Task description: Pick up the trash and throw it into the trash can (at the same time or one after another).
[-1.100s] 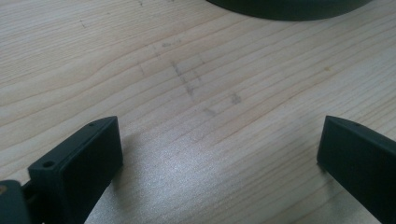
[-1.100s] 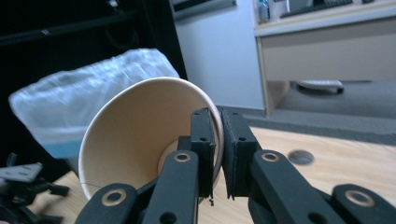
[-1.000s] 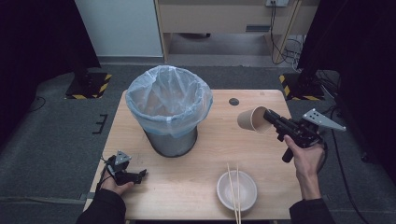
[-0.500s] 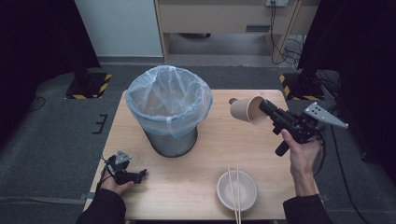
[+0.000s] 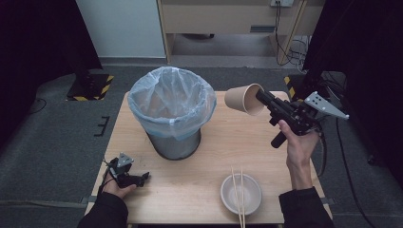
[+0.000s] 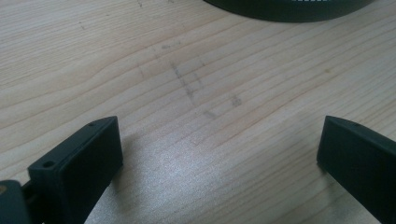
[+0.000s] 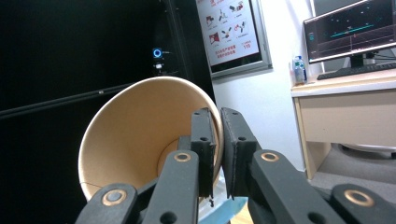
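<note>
A: Where's the paper cup [image 5: 244,99]?
B: In the air beside the lined trash bin [image 5: 172,113], lying sideways; the right claw [image 5: 261,97] pinches its rim, one jaw inside, one outside.
A: And the left claw [image 5: 144,177]?
B: Jaws spread wide, holding nothing, low on the bench [image 5: 209,156] near its front left corner.

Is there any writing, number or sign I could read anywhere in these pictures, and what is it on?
Nothing reads for certain.
Wall poster: red pictograms, red text and perhaps "119" at the bottom; too small to be sure.
Monitor: graph lines and tiny text, unreadable.
Bottle on the desk: label blurred.
Paper cup, bin, bowl: no print visible.
</note>
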A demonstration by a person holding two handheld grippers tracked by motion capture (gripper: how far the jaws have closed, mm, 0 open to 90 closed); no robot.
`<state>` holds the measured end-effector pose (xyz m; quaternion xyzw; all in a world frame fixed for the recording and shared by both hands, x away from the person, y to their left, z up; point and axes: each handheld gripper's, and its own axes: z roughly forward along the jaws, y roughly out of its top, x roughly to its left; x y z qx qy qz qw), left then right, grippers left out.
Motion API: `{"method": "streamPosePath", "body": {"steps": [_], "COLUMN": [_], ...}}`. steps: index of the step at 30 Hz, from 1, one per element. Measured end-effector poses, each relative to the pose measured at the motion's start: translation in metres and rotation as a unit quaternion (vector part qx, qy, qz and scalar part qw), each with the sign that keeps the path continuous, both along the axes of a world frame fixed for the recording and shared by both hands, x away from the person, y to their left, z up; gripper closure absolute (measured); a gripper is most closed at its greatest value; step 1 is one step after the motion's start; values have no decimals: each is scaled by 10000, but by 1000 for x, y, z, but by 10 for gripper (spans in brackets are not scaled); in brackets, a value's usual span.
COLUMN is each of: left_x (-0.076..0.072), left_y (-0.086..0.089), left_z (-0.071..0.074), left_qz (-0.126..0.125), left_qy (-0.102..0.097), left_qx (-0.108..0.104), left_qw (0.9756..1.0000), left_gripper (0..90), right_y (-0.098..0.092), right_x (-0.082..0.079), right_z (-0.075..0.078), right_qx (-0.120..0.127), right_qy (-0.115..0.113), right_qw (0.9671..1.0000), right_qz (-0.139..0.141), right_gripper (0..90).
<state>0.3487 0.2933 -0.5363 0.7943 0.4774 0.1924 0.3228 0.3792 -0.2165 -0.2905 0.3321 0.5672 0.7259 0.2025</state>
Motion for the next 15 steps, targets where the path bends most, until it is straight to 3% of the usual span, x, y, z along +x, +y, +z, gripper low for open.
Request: {"method": "streamPosePath", "body": {"steps": [15], "left_x": [1], "left_y": [0], "left_z": [0], "left_qz": [1], "left_qy": [-1], "left_qx": [-8], "left_qw": [10000], "left_gripper": [0], "right_y": [22], "right_x": [13], "right_z": [20], "right_qx": [91], "right_qy": [-133], "right_qw": [9999], "right_qz": [63], "right_gripper": [845]}}
